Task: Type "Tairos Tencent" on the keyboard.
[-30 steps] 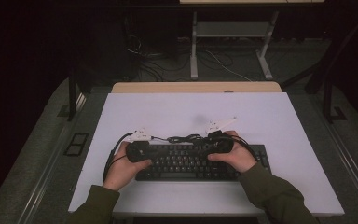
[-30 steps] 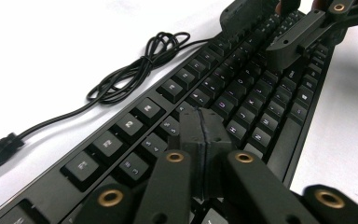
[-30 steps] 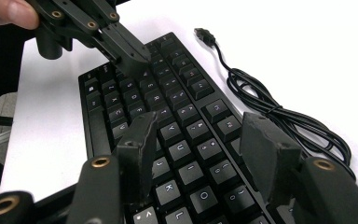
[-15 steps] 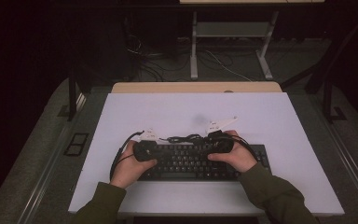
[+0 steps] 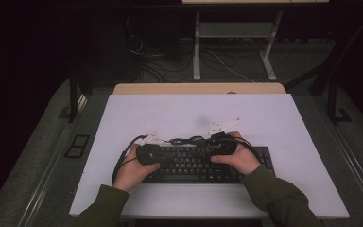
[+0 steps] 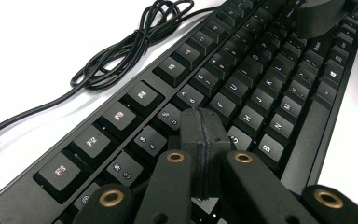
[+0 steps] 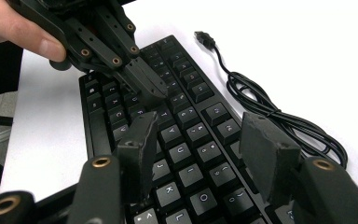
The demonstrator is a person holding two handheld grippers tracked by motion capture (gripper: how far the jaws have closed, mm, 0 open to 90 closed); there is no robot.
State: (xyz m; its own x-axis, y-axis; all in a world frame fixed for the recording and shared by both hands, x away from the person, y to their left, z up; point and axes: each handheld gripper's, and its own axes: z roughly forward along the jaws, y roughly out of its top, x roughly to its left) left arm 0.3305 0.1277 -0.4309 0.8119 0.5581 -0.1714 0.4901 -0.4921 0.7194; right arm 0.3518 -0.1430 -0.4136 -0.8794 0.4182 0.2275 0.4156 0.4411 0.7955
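A black keyboard (image 5: 194, 165) lies on the white table (image 5: 194, 113) near its front edge. My left gripper (image 5: 153, 153) is over the keyboard's left part with its jaws shut and nothing between them. Its tips (image 6: 204, 122) hang low over the number and letter keys; contact is unclear. From the right gripper view, the left gripper (image 7: 150, 88) points down at the keys (image 7: 182, 116), with a thumb (image 7: 32, 39) on its body. My right gripper (image 7: 203, 140) is open above the keys with nothing between its jaws, held at the keyboard's right part (image 5: 220, 147).
The keyboard's black cable (image 6: 126, 51) lies coiled on the table behind the keyboard and ends in a USB plug (image 7: 204, 39). Bare white tabletop stretches beyond it. A wooden strip (image 5: 198, 88) edges the table's far side, with dark floor and desk legs behind.
My left gripper has shifted slightly to the right along the keyboard. The right gripper has not moved.
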